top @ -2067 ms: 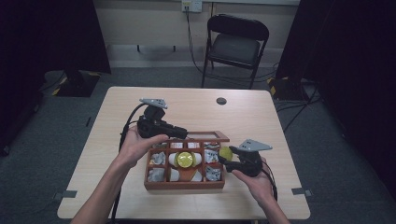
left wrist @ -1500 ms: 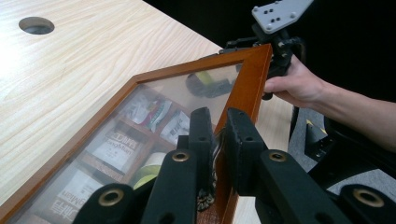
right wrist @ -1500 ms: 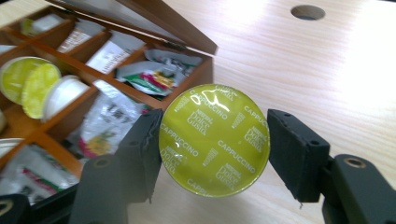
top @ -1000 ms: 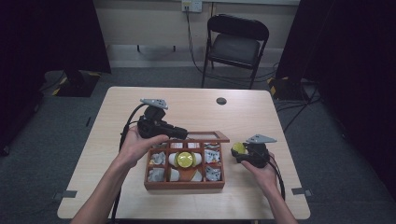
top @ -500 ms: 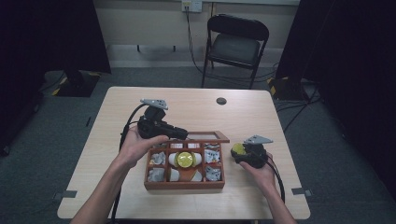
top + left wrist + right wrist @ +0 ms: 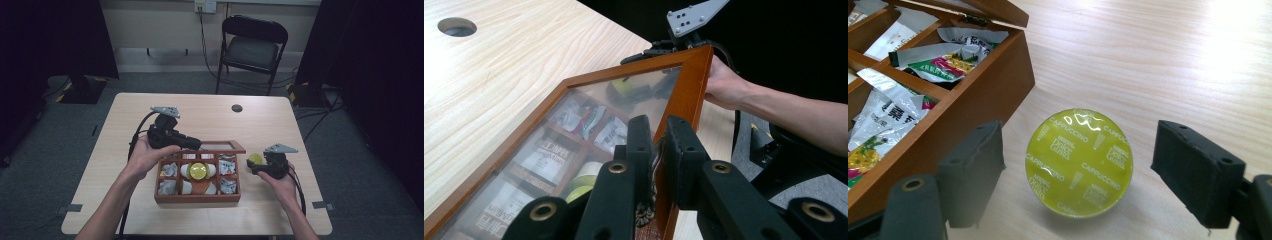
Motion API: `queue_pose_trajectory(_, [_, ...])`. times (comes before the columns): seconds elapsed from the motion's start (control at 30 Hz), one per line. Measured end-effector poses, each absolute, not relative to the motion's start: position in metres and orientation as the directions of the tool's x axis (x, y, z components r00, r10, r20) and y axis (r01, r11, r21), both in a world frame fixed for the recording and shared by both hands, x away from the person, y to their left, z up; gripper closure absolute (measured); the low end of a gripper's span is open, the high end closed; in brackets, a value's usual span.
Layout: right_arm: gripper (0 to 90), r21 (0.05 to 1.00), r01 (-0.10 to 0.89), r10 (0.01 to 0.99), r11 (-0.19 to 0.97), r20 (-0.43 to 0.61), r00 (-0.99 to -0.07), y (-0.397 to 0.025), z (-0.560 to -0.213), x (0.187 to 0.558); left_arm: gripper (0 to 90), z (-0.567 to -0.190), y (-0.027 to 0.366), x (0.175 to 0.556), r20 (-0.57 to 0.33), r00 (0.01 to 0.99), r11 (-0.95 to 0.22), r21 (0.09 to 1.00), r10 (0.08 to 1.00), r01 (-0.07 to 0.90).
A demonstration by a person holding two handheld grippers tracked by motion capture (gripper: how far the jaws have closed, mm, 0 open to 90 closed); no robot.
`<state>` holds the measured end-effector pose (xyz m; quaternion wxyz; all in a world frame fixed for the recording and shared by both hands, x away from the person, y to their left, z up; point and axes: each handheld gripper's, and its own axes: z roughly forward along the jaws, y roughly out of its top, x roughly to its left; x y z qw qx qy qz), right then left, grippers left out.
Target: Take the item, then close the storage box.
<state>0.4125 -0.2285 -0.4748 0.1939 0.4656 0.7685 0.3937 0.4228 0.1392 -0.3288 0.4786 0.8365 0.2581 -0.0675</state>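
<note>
We took the wooden tea box (image 6: 197, 197) as our landmark; it sat on the desk (image 6: 280, 125) with its glass-paned lid (image 6: 220, 146) raised at the far side. Our left gripper (image 6: 197, 143) reached the lid from the box's left, and in the left gripper view the left gripper (image 6: 659, 137) was pinching the lid's wooden frame (image 6: 686, 95), the two black jaws pressed against either face of it. Through the pane (image 6: 589, 125) we could see sachets (image 6: 541, 155) lying in the compartments below, blurred by the glass.

Inside the box, the compartments held paper sachets (image 6: 227, 186), and a yellow-green capsule (image 6: 198, 171) lay in the middle compartment.

A second capsule, the yellow-green Dolce Gusto cappuccino capsule (image 6: 255, 159), rested on the desk just beside the box's right wall, apart from it. Our right gripper (image 6: 255, 168) was at that spot, held low over the desk. In the right gripper view the right gripper (image 6: 1078, 165) stood spread, with the cappuccino capsule (image 6: 1079, 162) lying foil-face up between the jaws and neither jaw touching it. The box's right wall (image 6: 973, 105) rose just left of the capsule in that view, with crumpled sachets (image 6: 943, 60) behind it.

Farther from the box, near the desk's back edge, there was a round cable hole (image 6: 237, 108), and beyond the desk stood a black folding chair (image 6: 252, 47).
</note>
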Motion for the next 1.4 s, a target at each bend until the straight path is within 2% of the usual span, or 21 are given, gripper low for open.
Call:
queue_pose_trajectory(0.23, [18.6, 0.766, 0.596, 0.876, 0.240, 0.093, -0.473, -0.231, -0.466, 0.405, 81.7, -0.329, 0.138, 0.422, -0.351, 0.865, -0.423, 0.765, 0.358, 0.486])
queue_pose_trajectory(0.27, [18.6, 0.753, 0.593, 0.869, 0.285, 0.059, -0.492, -0.231, -0.462, 0.401, 81.7, -0.329, 0.138, 0.422, -0.351, 0.866, -0.426, 0.764, 0.357, 0.485])
queue_pose_trajectory(0.47, [16.5, 0.761, 0.585, 0.859, 0.278, 0.075, -0.506, -0.239, -0.456, 0.388, 81.7, -0.329, 0.138, 0.422, -0.352, 0.863, -0.425, 0.762, 0.361, 0.489])
queue_pose_trajectory(0.8, [16.9, 0.728, 0.596, 0.842, 0.338, 0.049, -0.537, -0.251, -0.472, 0.367, 81.5, -0.330, 0.137, 0.420, -0.365, 0.856, -0.432, 0.748, 0.367, 0.504])
queue_pose_trajectory(1.17, [16.2, 0.685, 0.630, 0.865, 0.365, 0.001, -0.502, -0.261, -0.496, 0.362, 81.5, -0.332, 0.135, 0.416, -0.366, 0.854, -0.443, 0.739, 0.369, 0.508])
queue_pose_trajectory(1.4, [12.9, 0.715, 0.604, 0.865, 0.352, -0.001, -0.502, -0.260, -0.502, 0.359, 81.6, -0.335, 0.133, 0.412, -0.349, 0.867, -0.468, 0.736, 0.356, 0.489])
